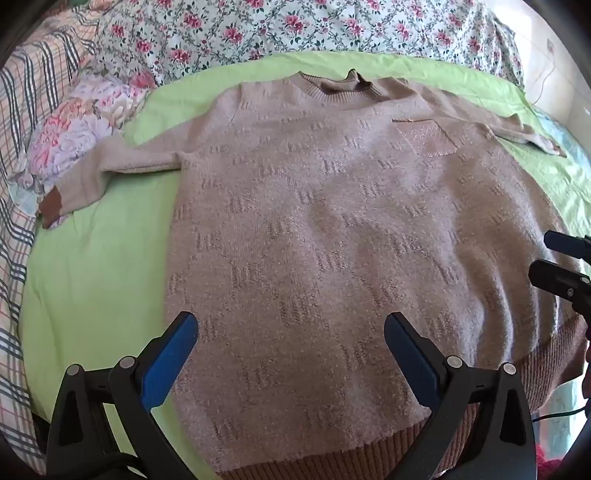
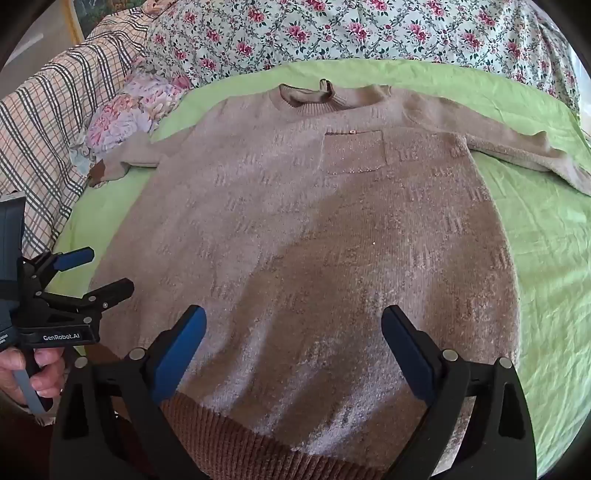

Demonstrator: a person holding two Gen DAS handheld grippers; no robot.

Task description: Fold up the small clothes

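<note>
A beige knitted sweater (image 1: 314, 221) lies flat, front up, on a light green sheet (image 1: 96, 266), collar far, brown ribbed hem near. Both sleeves are spread out sideways. It has a shiny chest pocket (image 1: 428, 140). My left gripper (image 1: 291, 328) is open and empty, hovering over the sweater's lower left part. My right gripper (image 2: 293, 321) is open and empty over the lower middle of the sweater (image 2: 314, 229), near the hem (image 2: 229, 435). The right gripper shows at the right edge of the left wrist view (image 1: 554, 258); the left gripper shows at the left of the right wrist view (image 2: 103, 273).
Floral bedding (image 1: 295, 29) is piled behind the sheet. A plaid blanket (image 1: 22, 147) and a flowered pillow (image 1: 85, 122) lie on the left; the left sleeve cuff (image 1: 51, 210) reaches them. Green sheet (image 2: 546, 258) lies bare right of the sweater.
</note>
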